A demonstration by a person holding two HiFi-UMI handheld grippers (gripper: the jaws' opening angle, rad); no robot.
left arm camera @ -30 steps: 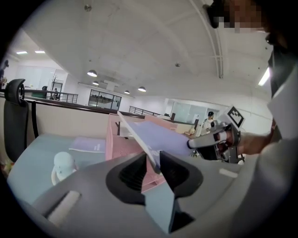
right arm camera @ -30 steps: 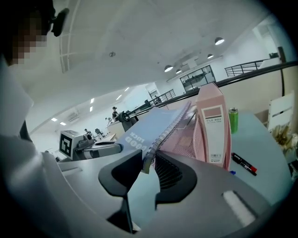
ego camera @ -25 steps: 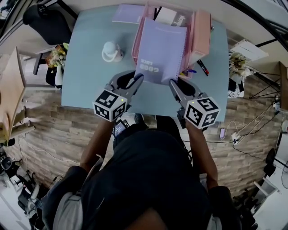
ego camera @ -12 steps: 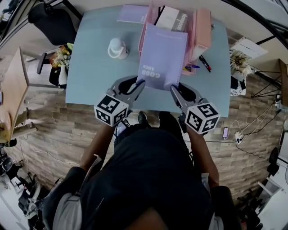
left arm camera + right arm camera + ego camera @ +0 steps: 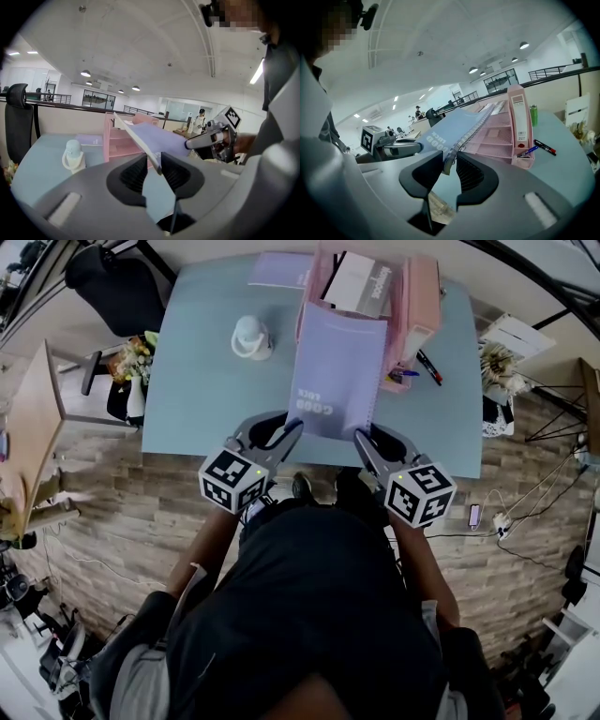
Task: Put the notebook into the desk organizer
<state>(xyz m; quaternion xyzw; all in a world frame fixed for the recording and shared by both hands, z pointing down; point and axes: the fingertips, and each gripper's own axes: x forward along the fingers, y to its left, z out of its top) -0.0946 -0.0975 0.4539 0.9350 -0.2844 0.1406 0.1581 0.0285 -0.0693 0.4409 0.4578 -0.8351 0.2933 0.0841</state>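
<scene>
A lavender spiral notebook (image 5: 336,371) is held tilted over the pale blue table, its far edge at the pink desk organizer (image 5: 415,298). My left gripper (image 5: 298,424) is shut on its near left corner. My right gripper (image 5: 359,434) is shut on the near right corner at the spiral. In the left gripper view the notebook (image 5: 149,135) slants up from my left gripper (image 5: 156,165) toward the organizer (image 5: 120,140), with the right gripper (image 5: 219,138) beyond. In the right gripper view the spiral edge of the notebook (image 5: 449,133) sits in my right gripper (image 5: 451,162), in front of the organizer (image 5: 502,131).
A small white bottle-like item (image 5: 251,337) stands left of the organizer. A second lavender notebook (image 5: 277,269) lies at the table's far edge. Pens (image 5: 419,368) lie right of the organizer, a green can (image 5: 534,114) behind it. A black chair (image 5: 111,287) stands at the far left.
The notebook and both grippers have drawn back a little toward the table's near edge, so more of the white paper in the organizer shows. Both grips are unchanged.
</scene>
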